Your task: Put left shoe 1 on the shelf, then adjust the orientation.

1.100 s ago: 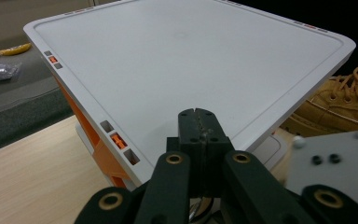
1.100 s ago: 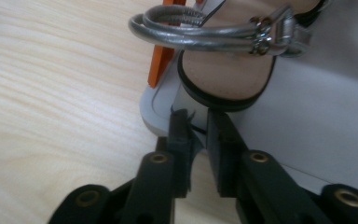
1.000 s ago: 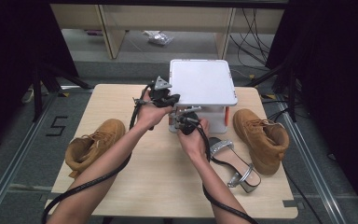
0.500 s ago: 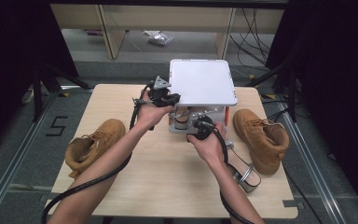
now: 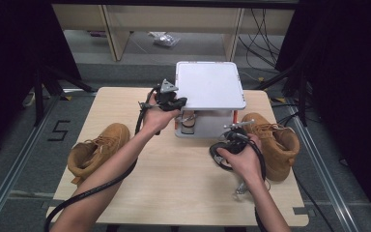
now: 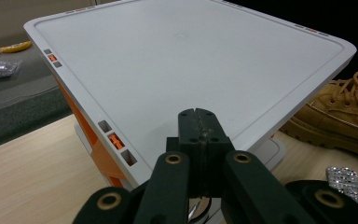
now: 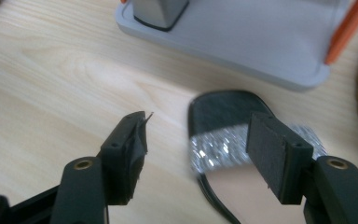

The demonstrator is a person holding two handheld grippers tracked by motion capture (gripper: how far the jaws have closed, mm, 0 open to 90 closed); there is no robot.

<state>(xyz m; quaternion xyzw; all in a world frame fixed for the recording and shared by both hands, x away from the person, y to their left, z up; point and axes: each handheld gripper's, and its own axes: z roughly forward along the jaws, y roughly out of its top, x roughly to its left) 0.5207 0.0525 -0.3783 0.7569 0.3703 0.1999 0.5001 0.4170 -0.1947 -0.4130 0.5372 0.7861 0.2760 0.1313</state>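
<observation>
Right hand-held gripper (image 7: 193,144): jaws spread wide, low over the bench (image 7: 51,70), empty.
Sandal (image 7: 233,140): flat on the bench beneath those jaws, its glittery strap (image 7: 214,149) running across the gap, toe toward the grey rack (image 5: 210,92).
Left hand-held gripper (image 6: 198,128): jaws pressed together, raised at the rack's white top edge.
Boots: one tan boot (image 5: 94,150) left of the rack, another (image 5: 275,142) just beside the right hand (image 5: 239,157).

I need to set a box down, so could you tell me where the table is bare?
The table is bare across the near middle, between the left boot and the right gripper. The shelf, sandal and right boot crowd the far right.
</observation>
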